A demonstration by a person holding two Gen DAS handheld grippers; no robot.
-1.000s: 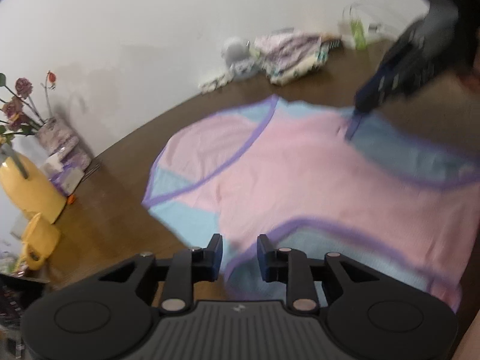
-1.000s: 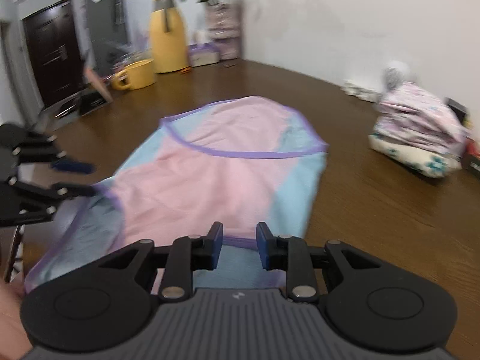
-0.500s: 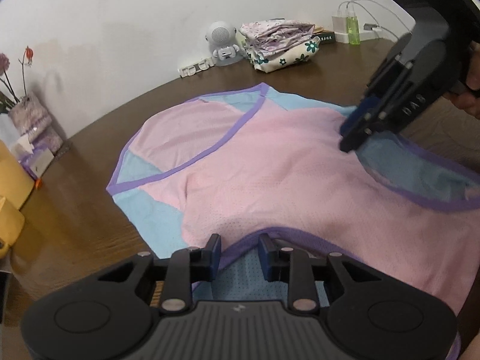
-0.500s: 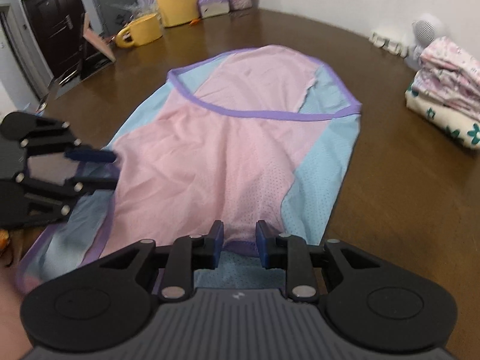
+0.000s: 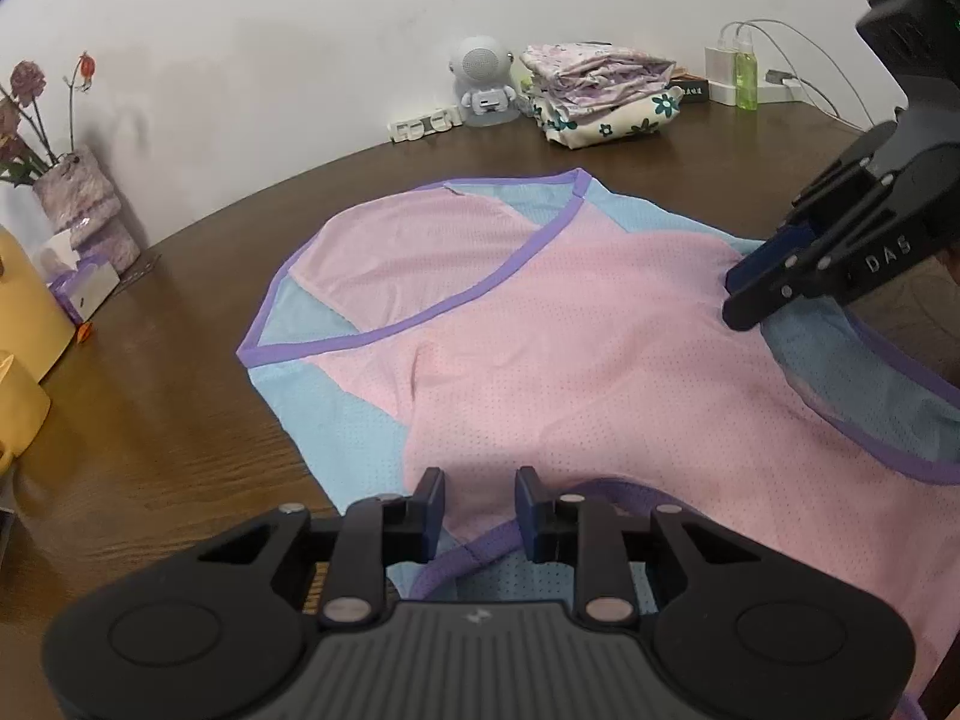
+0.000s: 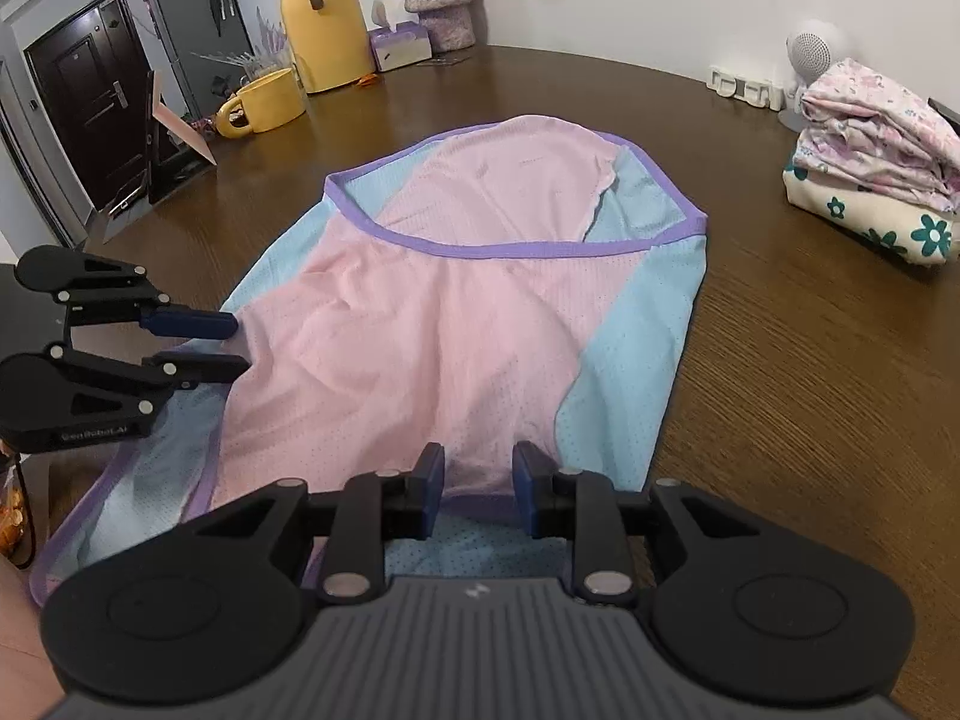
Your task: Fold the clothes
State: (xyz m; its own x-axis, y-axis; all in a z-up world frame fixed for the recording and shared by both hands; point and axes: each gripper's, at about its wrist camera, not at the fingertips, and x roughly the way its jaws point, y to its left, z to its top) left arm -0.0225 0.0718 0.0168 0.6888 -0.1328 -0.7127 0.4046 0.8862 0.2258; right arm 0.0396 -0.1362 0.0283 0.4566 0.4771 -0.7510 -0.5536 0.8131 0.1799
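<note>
A pink and light-blue mesh garment (image 5: 600, 348) (image 6: 456, 312) with purple trim lies spread on the brown table (image 5: 150, 420) (image 6: 810, 360). My left gripper (image 5: 480, 498) (image 6: 237, 342) is at the garment's near hem on one side. Its fingers are a little apart and pink cloth shows in the gap. My right gripper (image 6: 478, 471) (image 5: 735, 294) is at the hem on the other side. It is also slightly parted, over the purple edge. I see neither pair of pads pressing on the cloth.
A folded stack of floral clothes (image 5: 600, 96) (image 6: 876, 168) and a small white speaker figure (image 5: 483, 84) stand by the wall. A yellow jug (image 6: 321, 18), a yellow mug (image 6: 264, 99) and a vase (image 5: 84, 210) stand at the far end. Chargers and a green bottle (image 5: 747, 75) sit near the back.
Both grippers have sunk a little toward the table along the garment's near hem. The garment now lies flatter and sharper in view. The gaps between the fingers look the same.
</note>
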